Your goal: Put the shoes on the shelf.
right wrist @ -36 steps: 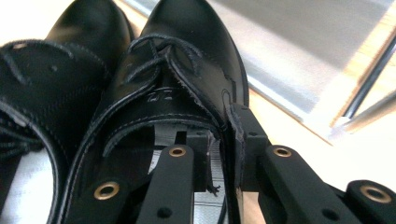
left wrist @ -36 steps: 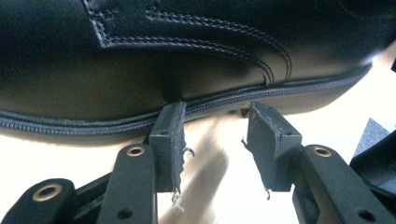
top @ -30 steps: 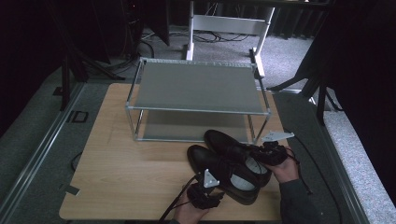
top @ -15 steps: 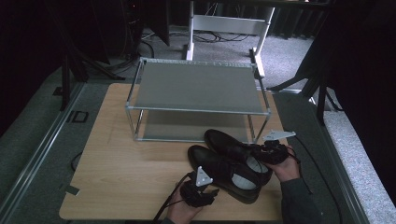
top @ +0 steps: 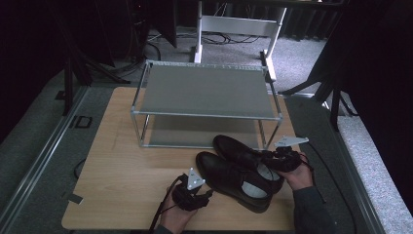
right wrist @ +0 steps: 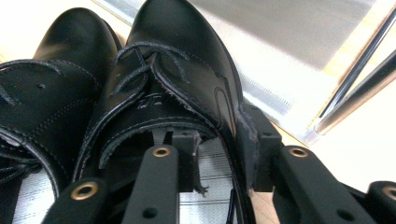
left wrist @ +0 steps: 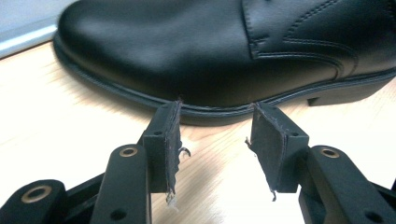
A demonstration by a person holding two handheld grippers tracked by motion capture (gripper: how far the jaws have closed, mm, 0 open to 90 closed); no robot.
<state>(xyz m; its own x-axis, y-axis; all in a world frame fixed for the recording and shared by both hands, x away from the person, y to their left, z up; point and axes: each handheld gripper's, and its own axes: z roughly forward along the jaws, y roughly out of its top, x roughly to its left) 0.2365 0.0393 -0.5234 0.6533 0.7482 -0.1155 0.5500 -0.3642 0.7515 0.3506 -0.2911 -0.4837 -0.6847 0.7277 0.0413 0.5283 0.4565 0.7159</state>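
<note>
Two black lace-up shoes lie side by side on the wooden table, the near shoe [top: 234, 178] and the far shoe [top: 238, 148]. My left gripper [top: 207, 192] sits just left of the near shoe. In the left gripper view this gripper [left wrist: 217, 112] is open; its jaws have just been opening, with only bare table between them and the near shoe [left wrist: 196, 46] just beyond. My right gripper [right wrist: 217, 135] straddles the far shoe's [right wrist: 187, 60] side wall at the collar, one jaw inside and one outside. Its jaws have just been opening, and the inner pad stands off the leather.
A two-tier metal shoe rack [top: 204, 90] stands behind the shoes, both shelves bare. Bare table [top: 122, 165] stretches to the left. Cables trail from both grippers toward the front edge. The rack's leg [right wrist: 355, 88] rises close to the right gripper.
My left gripper has drawn back to the left, away from the near shoe. The right hand and both shoes have stayed put.
</note>
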